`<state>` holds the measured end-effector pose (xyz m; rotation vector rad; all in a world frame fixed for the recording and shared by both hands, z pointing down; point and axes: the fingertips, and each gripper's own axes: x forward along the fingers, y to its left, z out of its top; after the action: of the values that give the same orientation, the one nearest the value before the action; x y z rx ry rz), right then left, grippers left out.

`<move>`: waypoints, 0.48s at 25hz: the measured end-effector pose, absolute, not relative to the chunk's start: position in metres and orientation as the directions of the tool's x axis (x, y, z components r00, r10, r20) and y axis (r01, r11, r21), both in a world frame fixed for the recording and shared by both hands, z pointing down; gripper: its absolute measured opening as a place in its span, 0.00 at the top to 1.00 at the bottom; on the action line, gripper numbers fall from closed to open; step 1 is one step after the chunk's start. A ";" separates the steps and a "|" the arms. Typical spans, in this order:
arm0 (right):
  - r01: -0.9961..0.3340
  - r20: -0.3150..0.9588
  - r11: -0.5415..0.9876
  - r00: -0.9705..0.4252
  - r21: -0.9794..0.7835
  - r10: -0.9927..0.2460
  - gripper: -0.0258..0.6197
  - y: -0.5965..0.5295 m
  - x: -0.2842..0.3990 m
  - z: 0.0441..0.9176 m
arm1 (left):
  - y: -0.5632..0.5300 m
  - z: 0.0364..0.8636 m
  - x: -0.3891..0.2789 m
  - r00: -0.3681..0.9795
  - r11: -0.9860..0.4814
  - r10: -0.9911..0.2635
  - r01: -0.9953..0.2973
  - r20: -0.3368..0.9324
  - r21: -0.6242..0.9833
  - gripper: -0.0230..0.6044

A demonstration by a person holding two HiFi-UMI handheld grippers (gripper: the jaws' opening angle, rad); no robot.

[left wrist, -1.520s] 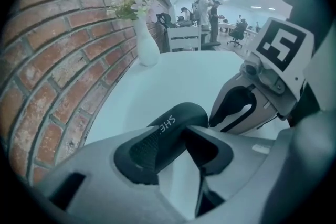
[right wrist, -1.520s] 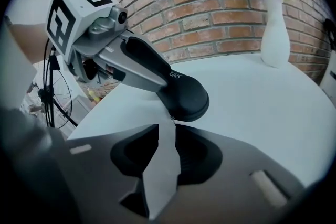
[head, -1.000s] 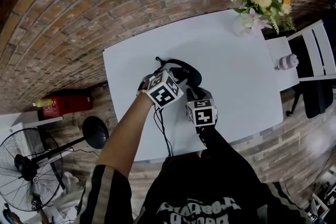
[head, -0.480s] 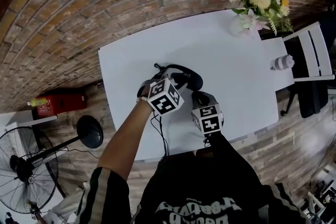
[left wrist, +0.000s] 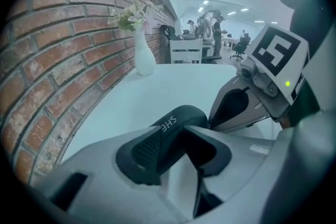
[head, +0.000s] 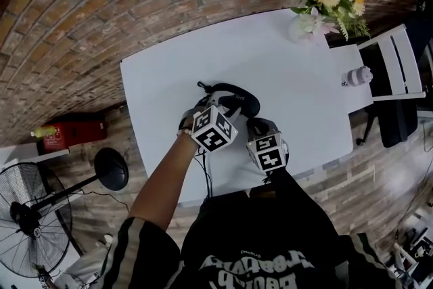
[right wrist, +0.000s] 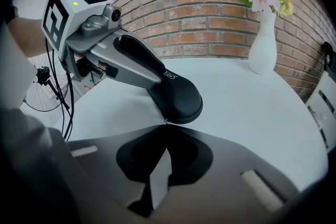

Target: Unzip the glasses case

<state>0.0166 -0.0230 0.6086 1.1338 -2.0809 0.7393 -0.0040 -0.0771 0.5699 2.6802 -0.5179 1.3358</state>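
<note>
A black glasses case [head: 237,97] lies on the white table [head: 298,84]. My left gripper [head: 215,106] is shut on the case's near end; in the left gripper view the case [left wrist: 173,128] with white lettering fills the gap between the jaws of the left gripper [left wrist: 176,147]. My right gripper [head: 256,126] comes in from the right. Its jaws are shut, and the tips of the right gripper [right wrist: 165,123] pinch a small zipper pull at the rounded edge of the case [right wrist: 176,94]. The left gripper's fingers [right wrist: 131,57] clamp the case from behind.
A white vase of flowers [head: 318,7] stands at the table's far right corner. Beside the table are a white chair [head: 399,71] and a small jar [head: 358,76]. A black cable [head: 206,172] hangs off the near edge. A fan [head: 27,213] stands on the floor at left.
The right gripper has drawn back from the case toward the table's near edge, and its cube sits farther from the left one. The left gripper stays on the case.
</note>
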 end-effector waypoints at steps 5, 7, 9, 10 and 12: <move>-0.862 0.765 0.487 -0.407 -0.141 -0.499 0.94 -0.023 0.017 0.608 | -0.078 0.568 -0.005 0.592 -0.922 -0.257 -0.388 0.764 -0.009 0.77; -0.858 0.767 0.498 -0.402 -0.126 -0.499 0.94 -0.023 0.018 0.608 | -0.079 0.568 -0.005 0.593 -0.921 -0.261 -0.390 0.762 -0.012 0.77; -0.857 0.769 0.502 -0.399 -0.119 -0.500 0.94 -0.023 0.019 0.607 | -0.079 0.568 -0.004 0.593 -0.920 -0.263 -0.391 0.761 -0.013 0.77; -0.856 0.769 0.504 -0.399 -0.116 -0.500 0.94 -0.023 0.020 0.608 | -0.079 0.568 -0.004 0.594 -0.919 -0.263 -0.394 0.760 -0.010 0.77; -0.853 0.772 0.510 -0.396 -0.109 -0.498 0.94 -0.022 0.021 0.609 | -0.079 0.569 -0.004 0.596 -0.916 -0.266 -0.402 0.758 -0.006 0.77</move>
<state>0.0210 -0.0222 0.6090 1.1001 -2.0619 0.6605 -0.0043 -0.0793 0.5687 2.6554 -0.5603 1.2199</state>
